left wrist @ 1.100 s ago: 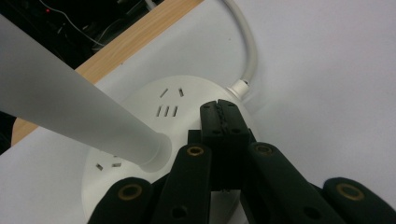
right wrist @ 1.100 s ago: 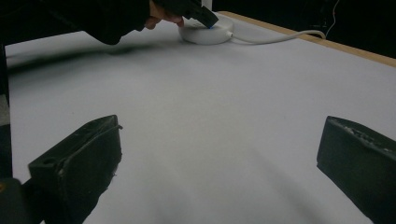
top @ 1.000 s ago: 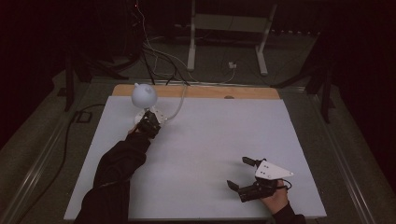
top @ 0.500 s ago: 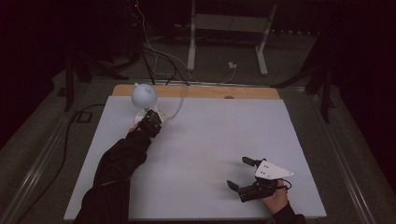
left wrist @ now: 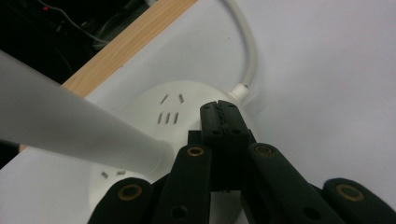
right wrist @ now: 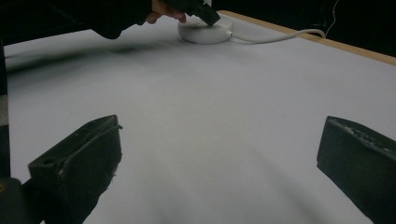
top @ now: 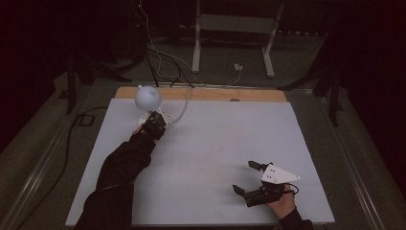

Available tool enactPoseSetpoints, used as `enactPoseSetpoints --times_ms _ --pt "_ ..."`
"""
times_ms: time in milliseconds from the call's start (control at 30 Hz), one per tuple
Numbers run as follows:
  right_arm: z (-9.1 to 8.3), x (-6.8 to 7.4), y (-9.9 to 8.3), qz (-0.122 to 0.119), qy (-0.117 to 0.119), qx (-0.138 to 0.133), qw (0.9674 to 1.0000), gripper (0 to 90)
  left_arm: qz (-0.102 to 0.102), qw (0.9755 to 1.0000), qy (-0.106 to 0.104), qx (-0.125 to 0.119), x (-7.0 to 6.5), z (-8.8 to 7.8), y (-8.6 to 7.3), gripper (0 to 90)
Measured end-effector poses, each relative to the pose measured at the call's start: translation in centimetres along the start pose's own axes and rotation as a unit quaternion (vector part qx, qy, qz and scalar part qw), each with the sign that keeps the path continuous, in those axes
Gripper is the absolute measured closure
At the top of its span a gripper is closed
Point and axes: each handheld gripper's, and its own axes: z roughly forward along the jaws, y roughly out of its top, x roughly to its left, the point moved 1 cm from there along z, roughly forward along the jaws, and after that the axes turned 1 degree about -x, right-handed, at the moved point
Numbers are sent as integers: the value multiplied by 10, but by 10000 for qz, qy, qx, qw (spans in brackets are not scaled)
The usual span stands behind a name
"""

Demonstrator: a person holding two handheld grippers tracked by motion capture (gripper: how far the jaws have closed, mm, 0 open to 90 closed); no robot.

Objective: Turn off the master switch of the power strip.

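Left gripper view puts the lamp base [left wrist: 187,121], a round white disc with small slots in its top, right under the left gripper [left wrist: 225,116], whose jaws are clenched together with nothing between them and whose tips rest on or just above the disc near its edge; contact I cannot confirm. The lamp's white stem [left wrist: 70,130] slants up from the base at the left, and its cord [left wrist: 250,46] leaves the far rim and curves away. High view places the base [top: 165,116] at the table's far left, close to the wooden strip [top: 210,94], with the globe-like lamp head [top: 147,97] above it. The right gripper [top: 251,178] sits well apart near the front right of the white table [top: 215,143], jaws spread wide and empty. Judging from this, the tips look set to press something on the base; pushing off-centre near the rim could tip the top-heavy lamp or slide the disc toward the wooden strip, and the closed tips could slip off the smooth plastic
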Motion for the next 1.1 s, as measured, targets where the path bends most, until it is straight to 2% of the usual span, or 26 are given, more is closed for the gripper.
enactPoseSetpoints --times_ms 100,200,300,567,800,900,1033,1100 --pt "-1 0 0 -14 -12 -11 10000 0 110 9999 -41 2 -6 0 2 900" --pt "-2 -1 0 -7 -25 -34 10000 0 -9 10000 -52 -73 -5 -3 5 900" --pt "-3 -1 1 0 -30 -46 10000 0 -11 9999 -50 -159 -3 -9 8 900" --pt "-3 -1 1 2 -29 -61 10000 0 -319 9983 -363 -332 4 -27 12 900" --pt "-3 -1 1 7 -40 -64 10000 0 -382 9975 -492 -328 7 -39 11 900" --pt "-3 -1 1 7 -41 -57 10000 0 -293 9981 -422 -340 5 -43 12 900" --pt "-2 -2 1 2 -36 -48 10000 0 -307 9977 -494 -345 7 -49 12 858" --pt "-2 -2 1 -4 -36 -47 10000 0 -395 9966 -626 -374 8 -51 11 854"
